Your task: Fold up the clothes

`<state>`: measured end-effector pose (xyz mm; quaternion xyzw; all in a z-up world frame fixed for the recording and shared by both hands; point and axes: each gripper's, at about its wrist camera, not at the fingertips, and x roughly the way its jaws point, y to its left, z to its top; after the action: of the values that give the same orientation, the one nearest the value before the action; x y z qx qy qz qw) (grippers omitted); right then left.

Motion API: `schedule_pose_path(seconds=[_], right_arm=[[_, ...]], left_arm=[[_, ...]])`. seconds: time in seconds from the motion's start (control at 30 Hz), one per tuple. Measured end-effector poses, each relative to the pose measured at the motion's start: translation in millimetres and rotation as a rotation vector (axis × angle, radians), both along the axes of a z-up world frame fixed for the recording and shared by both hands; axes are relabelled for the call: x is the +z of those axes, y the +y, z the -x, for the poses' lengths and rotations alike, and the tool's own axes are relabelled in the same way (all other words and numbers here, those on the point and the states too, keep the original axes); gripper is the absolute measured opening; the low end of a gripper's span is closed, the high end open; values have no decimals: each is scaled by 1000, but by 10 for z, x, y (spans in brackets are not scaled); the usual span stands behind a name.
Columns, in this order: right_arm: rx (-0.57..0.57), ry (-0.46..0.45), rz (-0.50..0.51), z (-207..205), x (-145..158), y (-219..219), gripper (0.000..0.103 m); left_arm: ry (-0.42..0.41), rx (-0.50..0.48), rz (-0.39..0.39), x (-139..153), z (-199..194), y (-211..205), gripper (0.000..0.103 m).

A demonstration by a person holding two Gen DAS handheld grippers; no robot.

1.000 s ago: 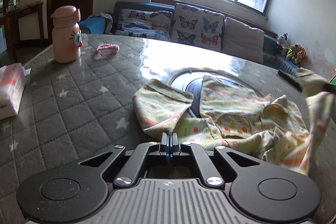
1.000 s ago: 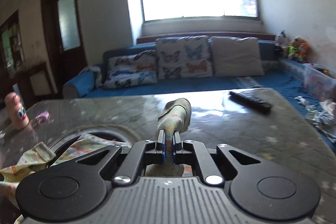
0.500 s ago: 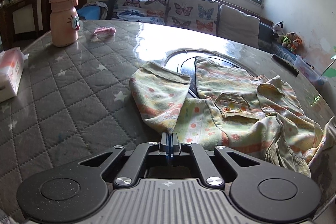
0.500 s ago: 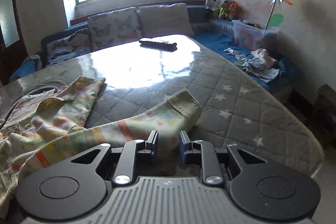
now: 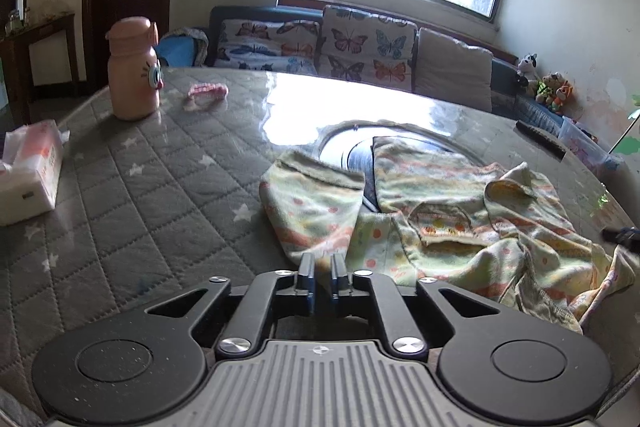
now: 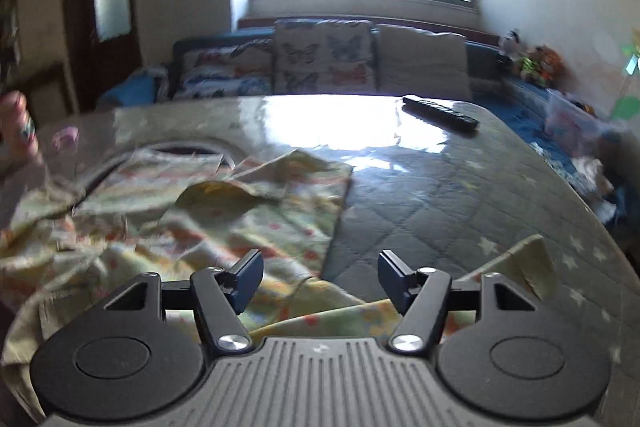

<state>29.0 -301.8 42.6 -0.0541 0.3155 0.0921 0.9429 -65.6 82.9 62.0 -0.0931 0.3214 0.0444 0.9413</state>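
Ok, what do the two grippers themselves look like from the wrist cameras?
Both look alike. The left gripper and right gripper have matte black linkage arms with silver pivot bolts, round black discs either side, a ribbed grey centre plate and dark blue-edged fingers. No cables, sleeves or hands are in view.

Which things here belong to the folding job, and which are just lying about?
Job: patterned shirt; left gripper, jaws opening; right gripper, jaws opening above the cloth.
Lying about: pink bottle, tissue pack, pink hair tie, remote.
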Motion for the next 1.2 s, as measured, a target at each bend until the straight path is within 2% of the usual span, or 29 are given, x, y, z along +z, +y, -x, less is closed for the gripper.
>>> schedule_pose_path(seconds=[0.17, 0.3, 0.4, 0.53, 0.7, 0.83, 1.03, 1.13, 1.2], right_arm=[[23, 50, 162, 39, -163, 127, 68], [-36, 87, 213, 233, -176, -25, 72], [-103, 113, 211, 418, -165, -196, 73], [-216, 137, 179, 677, -164, -458, 74], [-303, 126, 130, 800, -136, -647, 75], [-316, 95, 129, 719, -126, -635, 76], [-326, 72, 161, 381, -245, -511, 76], [-305, 59, 165, 293, -267, -415, 84], [-295, 62, 190, 243, -324, -372, 84]], left_arm=[[-41, -15, 3, 92, -55, -29, 28], [-58, -66, 18, 110, -186, -150, 35], [-69, -114, 26, 109, -283, -279, 41], [-70, -178, 36, 86, -399, -437, 43], [-55, -245, 40, 37, -517, -621, 47], [-49, -272, 41, 6, -552, -713, 50], [-30, -267, 40, -31, -560, -731, 53], [-23, -261, 41, -40, -585, -725, 54], [-18, -263, 39, -47, -597, -735, 55]])
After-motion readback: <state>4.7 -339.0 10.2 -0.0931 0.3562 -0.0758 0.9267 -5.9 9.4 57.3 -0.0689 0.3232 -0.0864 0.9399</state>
